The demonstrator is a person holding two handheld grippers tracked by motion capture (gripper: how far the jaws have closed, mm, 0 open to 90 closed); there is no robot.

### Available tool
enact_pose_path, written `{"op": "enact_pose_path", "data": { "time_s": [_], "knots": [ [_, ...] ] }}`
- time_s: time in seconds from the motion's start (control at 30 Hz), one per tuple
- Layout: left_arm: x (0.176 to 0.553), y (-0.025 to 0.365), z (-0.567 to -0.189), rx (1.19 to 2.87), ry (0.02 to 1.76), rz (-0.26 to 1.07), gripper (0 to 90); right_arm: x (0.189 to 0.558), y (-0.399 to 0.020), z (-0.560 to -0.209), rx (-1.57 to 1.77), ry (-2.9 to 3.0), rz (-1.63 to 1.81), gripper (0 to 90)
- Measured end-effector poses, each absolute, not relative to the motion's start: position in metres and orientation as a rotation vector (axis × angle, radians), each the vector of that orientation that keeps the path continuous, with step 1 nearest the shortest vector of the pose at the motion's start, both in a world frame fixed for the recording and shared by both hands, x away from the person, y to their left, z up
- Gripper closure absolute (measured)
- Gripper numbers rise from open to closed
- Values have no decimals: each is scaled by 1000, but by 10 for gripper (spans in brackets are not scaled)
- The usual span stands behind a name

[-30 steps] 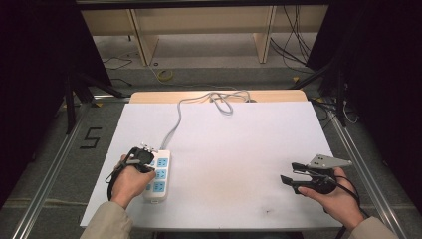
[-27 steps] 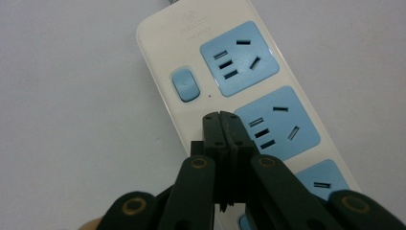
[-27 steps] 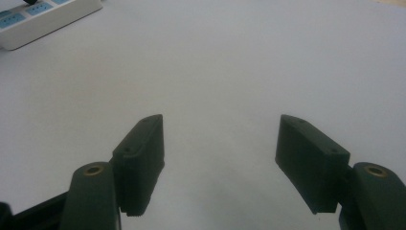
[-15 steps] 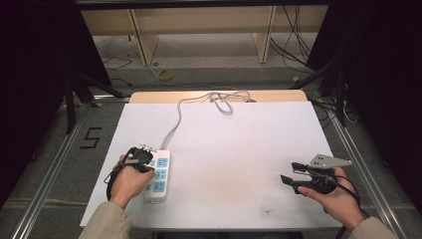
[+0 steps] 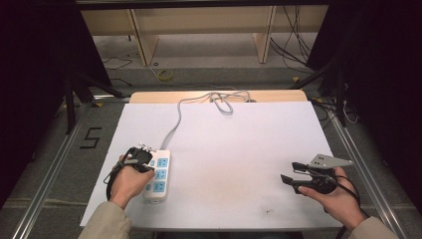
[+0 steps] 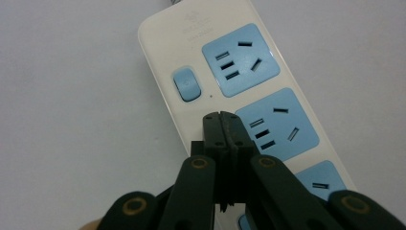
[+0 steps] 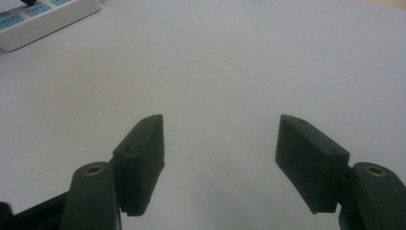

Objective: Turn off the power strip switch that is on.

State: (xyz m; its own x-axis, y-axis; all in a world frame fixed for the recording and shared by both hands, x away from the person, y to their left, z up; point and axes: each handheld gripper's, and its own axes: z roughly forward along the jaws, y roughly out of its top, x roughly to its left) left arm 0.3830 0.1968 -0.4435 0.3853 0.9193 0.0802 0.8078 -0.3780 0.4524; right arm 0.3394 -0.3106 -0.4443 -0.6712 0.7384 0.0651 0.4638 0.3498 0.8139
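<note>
Floor markings sit at the far left of the high view, where a dark "5" [image 5: 91, 138] is stuck to the grey floor beside the worktop [image 5: 239, 149], which carries a white sheet over its wooden top. On the left part of that sheet lies a white power strip [image 5: 158, 175] with blue socket faces, its long side running away from the person. Its grey cable [image 5: 175, 124] leads off the far end toward the back edge of the worktop, where it gathers in a loose coil [image 5: 226, 99].

A hand holds the left gripper [image 5: 144, 158] over the near-left side of the strip. In the left gripper view the fingers [image 6: 213, 132] are pressed together with nothing between them, their tips over the white body of the strip [image 6: 225, 86], just beside the middle blue socket [image 6: 276, 124] and a little short of the blue switch button [image 6: 186, 85]. Whether the tips touch the strip I cannot tell.

Well apart, at the right of the worktop, the other hand [image 5: 338, 199] holds the right gripper [image 5: 291, 173], with its grey three-cornered plate [image 5: 327, 161] on top, low over the bare sheet. In the right gripper view its fingers [image 7: 143, 153] stand wide apart and empty, with the strip [image 7: 45, 17] at the upper left corner.
</note>
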Motion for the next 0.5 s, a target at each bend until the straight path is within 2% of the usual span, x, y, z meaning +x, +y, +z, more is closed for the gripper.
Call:
{"op": "enact_pose_path", "data": {
  "time_s": [0.5],
  "knots": [
    [383,198,-443,2301,1504,448,900,339,-311,-444,1069,2304,1230,345]
  ]
}}
